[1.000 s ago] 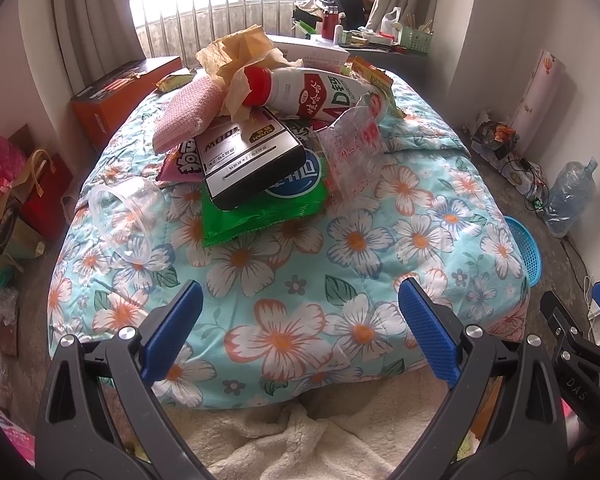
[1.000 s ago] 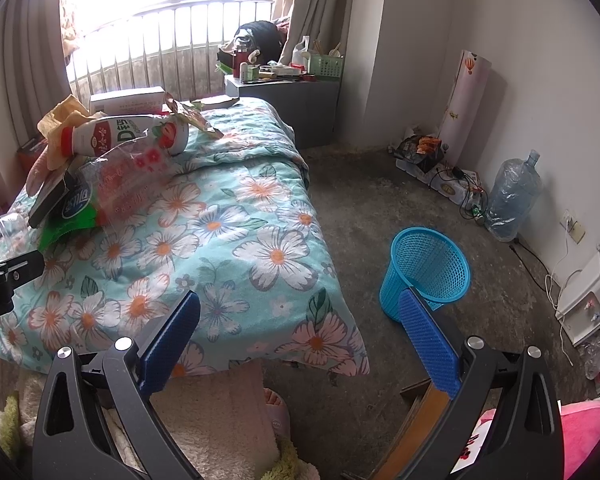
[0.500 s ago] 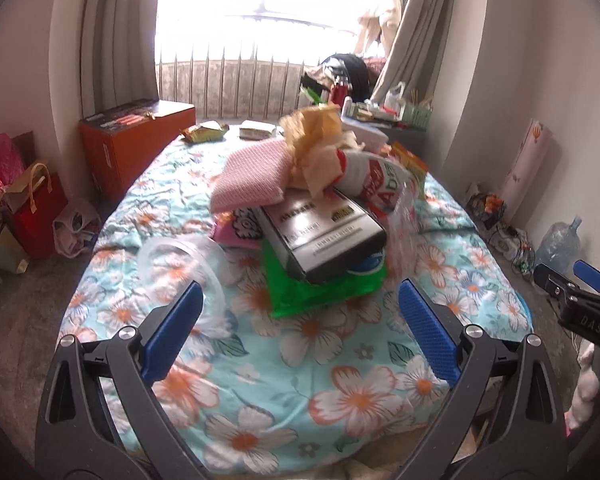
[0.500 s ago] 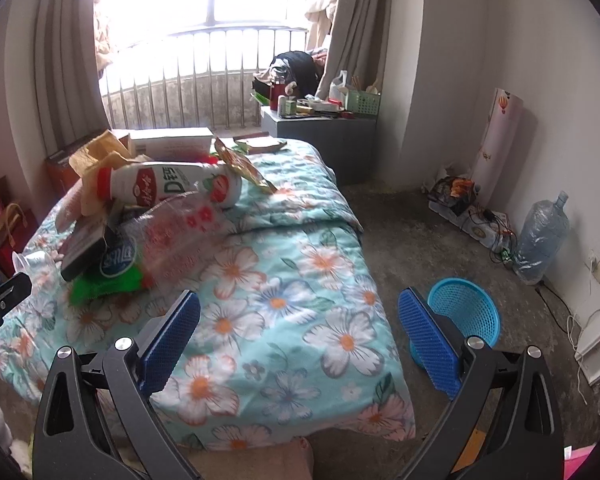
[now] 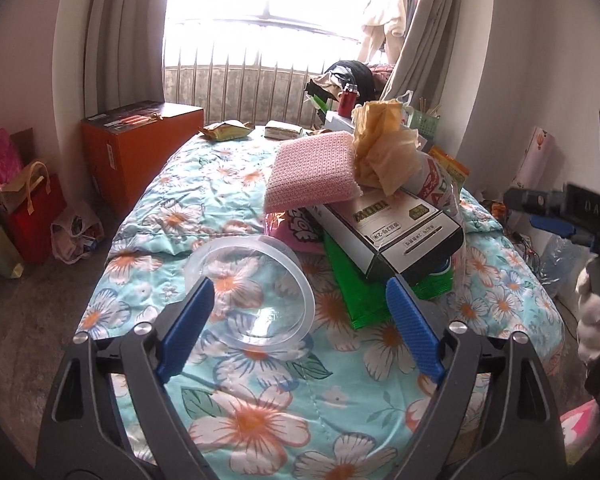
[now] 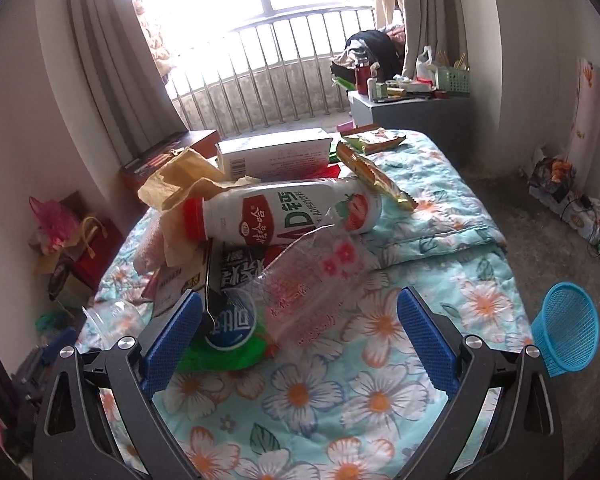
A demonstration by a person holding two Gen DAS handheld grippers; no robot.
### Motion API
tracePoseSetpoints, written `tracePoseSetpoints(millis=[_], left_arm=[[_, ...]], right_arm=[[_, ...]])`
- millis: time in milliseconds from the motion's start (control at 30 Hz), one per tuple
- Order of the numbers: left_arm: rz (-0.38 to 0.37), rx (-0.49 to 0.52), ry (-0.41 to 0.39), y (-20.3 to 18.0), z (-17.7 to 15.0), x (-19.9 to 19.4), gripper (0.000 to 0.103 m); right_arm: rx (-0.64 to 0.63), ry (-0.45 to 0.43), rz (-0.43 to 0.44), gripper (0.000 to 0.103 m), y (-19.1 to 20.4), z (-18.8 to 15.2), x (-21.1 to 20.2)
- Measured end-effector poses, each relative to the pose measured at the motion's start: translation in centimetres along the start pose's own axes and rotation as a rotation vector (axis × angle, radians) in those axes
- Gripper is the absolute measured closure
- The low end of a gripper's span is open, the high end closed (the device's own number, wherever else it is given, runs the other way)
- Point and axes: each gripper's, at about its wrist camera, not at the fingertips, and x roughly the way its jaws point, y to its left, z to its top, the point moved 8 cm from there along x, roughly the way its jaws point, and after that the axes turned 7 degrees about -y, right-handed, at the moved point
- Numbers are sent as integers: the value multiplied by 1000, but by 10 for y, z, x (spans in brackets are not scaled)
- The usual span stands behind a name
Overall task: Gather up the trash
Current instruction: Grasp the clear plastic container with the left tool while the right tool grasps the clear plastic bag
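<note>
A heap of trash lies on the flowered bedspread (image 5: 236, 408). On top, a white drink bottle (image 6: 288, 212) lies on its side, long axis roughly across the right wrist view, red cap toward the left, strawberry end toward the right. Its label shows a large "AD"; the smaller print is not legible. Below it, a black-and-white carton (image 5: 396, 232) marked "MOOI" rests on a green packet (image 5: 352, 300), its long axis running diagonally.

The left gripper (image 5: 300, 324) has just been closing slightly yet stands wide, holding nothing; a clear plastic bowl (image 5: 256, 284) lies tilted between its jaws, untouched. The right gripper (image 6: 300, 340) is also wide and empty, above a clear printed bag (image 6: 308, 280). A blue basket (image 6: 568, 336) stands on the floor beside the bed.
</note>
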Motion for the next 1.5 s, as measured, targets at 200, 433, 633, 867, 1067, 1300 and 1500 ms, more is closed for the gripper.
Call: tracePoseSetpoints(millis=[200, 433, 633, 867, 1067, 1300, 1500], left_arm=[[2, -48, 69, 11, -13, 21, 43], [-52, -65, 110, 11, -18, 35, 69], [-68, -54, 122, 11, -20, 37, 91], [-52, -43, 101, 13, -16, 25, 99], [-43, -27, 82, 10, -9, 7, 99], [-100, 12, 30, -17, 14, -26, 99], [-329, 52, -4, -95, 56, -43, 99]], right_arm=[[89, 107, 38, 16, 9, 6, 46], [136, 214, -14, 38, 1, -9, 77], [170, 231, 13, 57, -7, -15, 67], [195, 198, 15, 86, -25, -17, 31], [280, 187, 37, 98, -52, -30, 8], [327, 111, 56, 99, -79, -31, -25], [349, -30, 1, 99, -125, -10, -74]])
